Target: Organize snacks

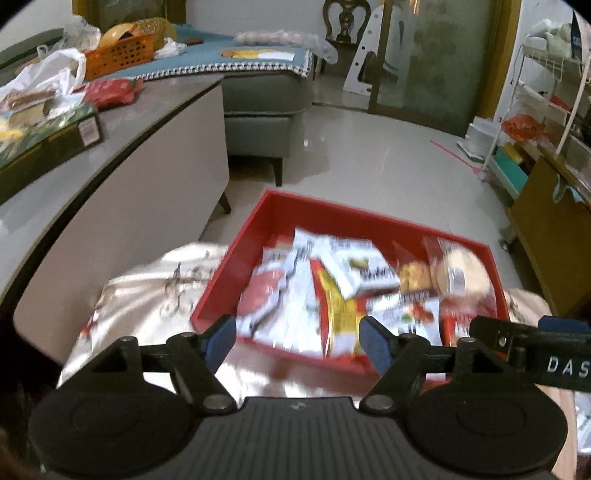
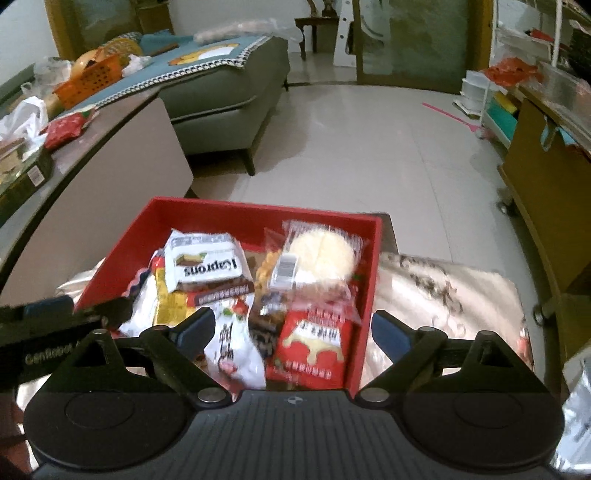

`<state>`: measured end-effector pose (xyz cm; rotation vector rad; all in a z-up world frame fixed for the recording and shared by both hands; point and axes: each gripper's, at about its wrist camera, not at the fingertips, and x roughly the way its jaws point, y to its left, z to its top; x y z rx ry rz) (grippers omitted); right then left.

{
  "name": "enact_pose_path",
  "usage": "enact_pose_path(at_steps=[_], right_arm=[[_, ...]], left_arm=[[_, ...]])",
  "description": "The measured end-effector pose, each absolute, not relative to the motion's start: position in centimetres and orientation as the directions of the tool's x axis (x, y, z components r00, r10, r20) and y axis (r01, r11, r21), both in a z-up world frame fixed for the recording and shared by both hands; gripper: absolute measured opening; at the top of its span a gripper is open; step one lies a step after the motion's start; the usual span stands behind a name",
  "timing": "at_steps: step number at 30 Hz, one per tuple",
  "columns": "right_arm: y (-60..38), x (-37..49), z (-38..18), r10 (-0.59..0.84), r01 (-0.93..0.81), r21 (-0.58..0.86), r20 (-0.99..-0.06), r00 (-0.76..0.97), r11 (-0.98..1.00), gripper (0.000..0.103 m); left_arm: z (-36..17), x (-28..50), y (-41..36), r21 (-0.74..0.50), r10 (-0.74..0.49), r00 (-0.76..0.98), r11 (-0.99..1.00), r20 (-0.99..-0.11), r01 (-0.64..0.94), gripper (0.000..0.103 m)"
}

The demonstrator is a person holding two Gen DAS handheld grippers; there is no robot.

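Inside red tray (image 2: 364,236), snack packets (image 2: 207,266).

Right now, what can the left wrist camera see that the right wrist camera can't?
Only the left wrist view shows the dark carved chair by the far wall. Only the right wrist view shows the red milk-splash packet at the box's near edge. Both show the red box of snacks, the round white cake, the orange basket and both open tools.

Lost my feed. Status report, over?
Left gripper open, empty. Right gripper open, empty. Red tray loaded with snack packets, round cake on top. Nothing blocking.
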<state>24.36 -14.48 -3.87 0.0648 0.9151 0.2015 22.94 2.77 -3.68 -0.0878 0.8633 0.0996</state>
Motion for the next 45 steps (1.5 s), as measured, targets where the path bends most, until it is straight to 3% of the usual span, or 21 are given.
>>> enact_pose_path(at_steps=[45], right_arm=[[-15.6, 6.8, -1.8, 0.225, -0.177, 0.148, -0.778, 0.587, 0.973, 0.100]], left_arm=[[-1.2, 4.9, 0.1, 0.070, 0.066, 0.700, 0.997, -0.711, -0.023, 0.072]])
